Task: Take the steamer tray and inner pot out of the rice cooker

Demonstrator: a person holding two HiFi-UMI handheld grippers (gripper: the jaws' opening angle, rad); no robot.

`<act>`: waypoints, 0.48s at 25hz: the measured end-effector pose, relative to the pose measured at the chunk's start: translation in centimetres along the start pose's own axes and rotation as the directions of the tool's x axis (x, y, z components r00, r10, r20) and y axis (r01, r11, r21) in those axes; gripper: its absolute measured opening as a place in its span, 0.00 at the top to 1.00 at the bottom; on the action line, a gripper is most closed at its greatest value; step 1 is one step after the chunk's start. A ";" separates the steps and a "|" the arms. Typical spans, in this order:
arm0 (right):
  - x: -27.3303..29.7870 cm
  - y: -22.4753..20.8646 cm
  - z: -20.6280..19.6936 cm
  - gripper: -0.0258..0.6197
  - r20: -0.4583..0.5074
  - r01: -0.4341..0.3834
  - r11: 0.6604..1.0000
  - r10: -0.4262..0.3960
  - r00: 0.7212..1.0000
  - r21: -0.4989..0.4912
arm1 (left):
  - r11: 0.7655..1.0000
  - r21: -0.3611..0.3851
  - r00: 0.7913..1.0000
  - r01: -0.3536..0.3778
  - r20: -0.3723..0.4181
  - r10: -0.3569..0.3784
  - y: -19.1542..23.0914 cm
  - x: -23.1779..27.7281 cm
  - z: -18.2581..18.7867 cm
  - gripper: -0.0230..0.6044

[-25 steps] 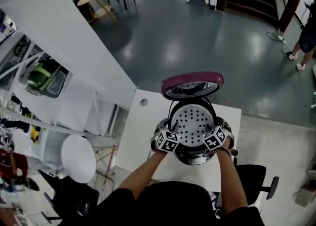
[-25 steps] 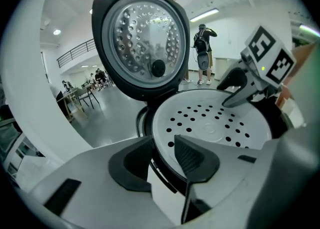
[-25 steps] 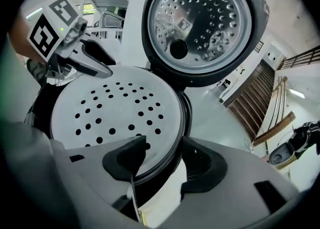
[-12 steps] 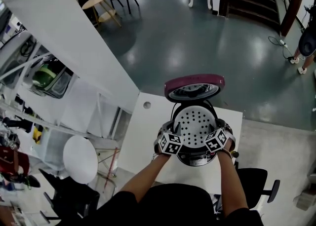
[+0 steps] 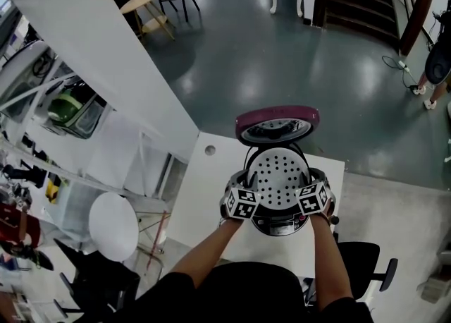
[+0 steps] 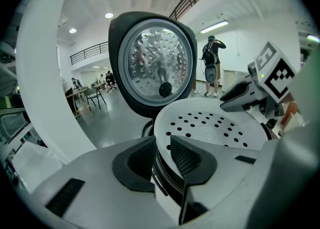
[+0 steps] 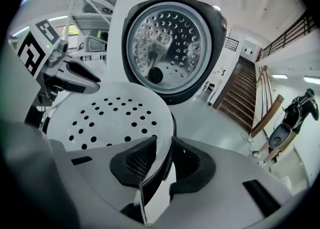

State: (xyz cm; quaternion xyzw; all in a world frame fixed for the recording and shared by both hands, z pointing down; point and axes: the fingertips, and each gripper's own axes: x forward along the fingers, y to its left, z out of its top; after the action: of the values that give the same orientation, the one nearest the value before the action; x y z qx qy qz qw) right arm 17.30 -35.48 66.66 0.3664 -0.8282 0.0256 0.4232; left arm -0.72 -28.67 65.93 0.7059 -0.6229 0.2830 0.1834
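Observation:
The rice cooker (image 5: 280, 225) stands on a white table (image 5: 204, 198) with its maroon lid (image 5: 276, 123) swung up and open. A white perforated steamer tray (image 5: 280, 175) sits at the cooker's mouth, slightly raised. My left gripper (image 5: 246, 194) pinches the tray's left rim (image 6: 161, 145), its pads on either side of the rim. My right gripper (image 5: 310, 193) pinches the right rim (image 7: 162, 153) the same way. Both pairs of jaws have just been closing, with the tray's rim between them. The inner pot is hidden under the tray.
The lid's metal inner plate (image 6: 157, 63) faces me behind the tray. A cable hole (image 5: 210, 150) marks the table's far left. A black office chair (image 5: 363, 261) stands at the right, a round white stool (image 5: 113, 226) at the left. A person (image 5: 437, 61) stands far right.
Both grippers have closed in on the tray's rim, and the tray has come up slightly out of the cooker with them.

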 end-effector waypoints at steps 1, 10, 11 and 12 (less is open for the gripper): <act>-0.2 0.0 0.2 0.83 0.008 -0.001 1.000 0.001 1.000 0.003 | 1.000 -0.001 1.000 -0.001 0.010 0.001 0.0 -0.2 0.2 0.83; -3.1 -0.1 2.3 0.84 0.093 0.006 1.000 -0.003 0.996 -0.029 | 0.995 -0.091 0.997 -0.039 0.056 0.044 -0.1 -4.0 1.1 0.83; -3.4 0.0 2.6 0.85 0.105 0.006 1.000 -0.003 0.994 -0.030 | 0.994 -0.097 0.996 -0.052 0.061 0.058 0.0 -4.5 1.2 0.84; -3.6 0.3 2.9 0.85 0.116 0.004 0.999 -0.001 0.993 -0.033 | 0.992 -0.105 0.995 -0.066 0.065 0.073 0.2 -5.1 1.3 0.84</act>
State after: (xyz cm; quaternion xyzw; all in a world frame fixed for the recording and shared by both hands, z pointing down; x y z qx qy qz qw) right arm 16.50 -34.19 62.25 0.3611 -0.8512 -0.0102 0.3806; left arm -1.00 -25.59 61.72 0.6828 -0.6667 0.2324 0.1878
